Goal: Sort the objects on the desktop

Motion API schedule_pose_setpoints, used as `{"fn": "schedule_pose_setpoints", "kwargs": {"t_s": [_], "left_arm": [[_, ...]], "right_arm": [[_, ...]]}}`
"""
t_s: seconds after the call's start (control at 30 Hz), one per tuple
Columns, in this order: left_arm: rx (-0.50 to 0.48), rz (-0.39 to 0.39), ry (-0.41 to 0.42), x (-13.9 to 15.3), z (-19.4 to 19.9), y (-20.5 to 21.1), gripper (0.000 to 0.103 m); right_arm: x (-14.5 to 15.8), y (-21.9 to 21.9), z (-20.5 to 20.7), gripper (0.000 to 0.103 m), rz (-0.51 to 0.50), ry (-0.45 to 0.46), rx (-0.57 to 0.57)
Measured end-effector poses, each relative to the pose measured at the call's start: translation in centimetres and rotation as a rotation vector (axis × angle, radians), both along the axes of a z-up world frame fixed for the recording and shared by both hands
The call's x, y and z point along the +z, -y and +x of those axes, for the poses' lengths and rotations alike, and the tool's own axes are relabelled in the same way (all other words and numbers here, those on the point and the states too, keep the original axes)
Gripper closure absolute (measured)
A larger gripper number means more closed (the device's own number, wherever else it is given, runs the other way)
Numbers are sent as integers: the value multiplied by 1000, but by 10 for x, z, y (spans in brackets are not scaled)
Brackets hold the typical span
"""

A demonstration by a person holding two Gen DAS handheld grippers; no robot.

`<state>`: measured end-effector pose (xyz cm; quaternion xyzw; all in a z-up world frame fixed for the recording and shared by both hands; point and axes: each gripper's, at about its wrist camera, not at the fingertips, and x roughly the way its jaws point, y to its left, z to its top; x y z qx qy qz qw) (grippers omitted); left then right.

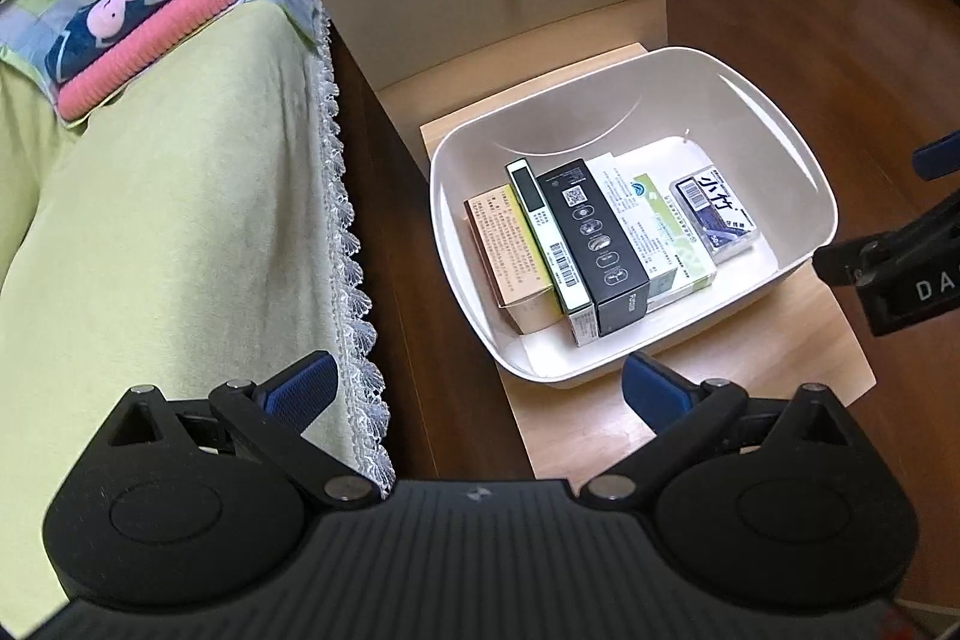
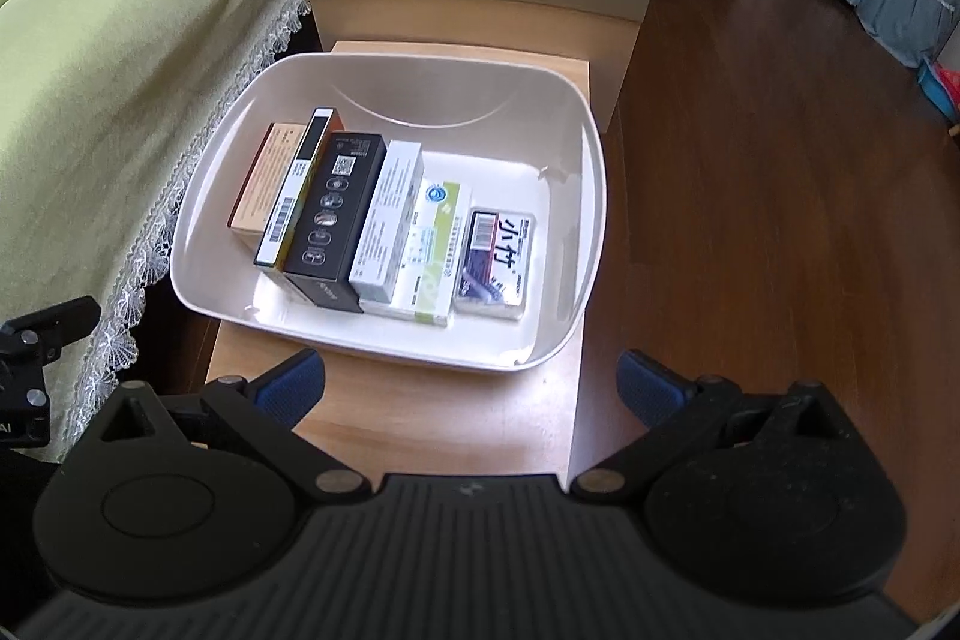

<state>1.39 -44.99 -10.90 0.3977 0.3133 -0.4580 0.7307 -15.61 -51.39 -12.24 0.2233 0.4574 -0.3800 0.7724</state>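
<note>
Six boxes (image 2: 384,226) packed side by side in white tub (image 2: 591,196) on low wooden stand (image 2: 444,430), seemingly sorted already; left gripper (image 1: 477,388) and right gripper (image 2: 471,385) spread wide, empty, near.

White bin (image 2: 576,244); black box (image 2: 336,220); tan box (image 2: 261,184); yellow-green bedcover (image 1: 180,196) with white lace edging (image 1: 354,244).

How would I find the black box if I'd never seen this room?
Beside the bed with the green cover stands a low wooden table holding a white tub. Small boxes sit side by side in it, and the black box is third from the bed side. It is the only black one, with a column of round white icons.
</note>
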Motion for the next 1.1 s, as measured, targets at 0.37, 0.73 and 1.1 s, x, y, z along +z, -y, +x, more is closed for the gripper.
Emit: {"fn": "schedule_pose_setpoints", "kwargs": {"t_s": [0.37, 0.73, 1.1], "left_arm": [[1, 14, -29, -3, 2, -3, 1], [-4, 8, -21, -2, 0, -3, 1], [39, -144, -35, 24, 8, -15, 1]], "right_arm": [[-4, -8, -3, 1, 7, 34, -70], [-4, -10, -1, 1, 16, 44, -73], [10, -10, -2, 1, -2, 87, -68]]}}
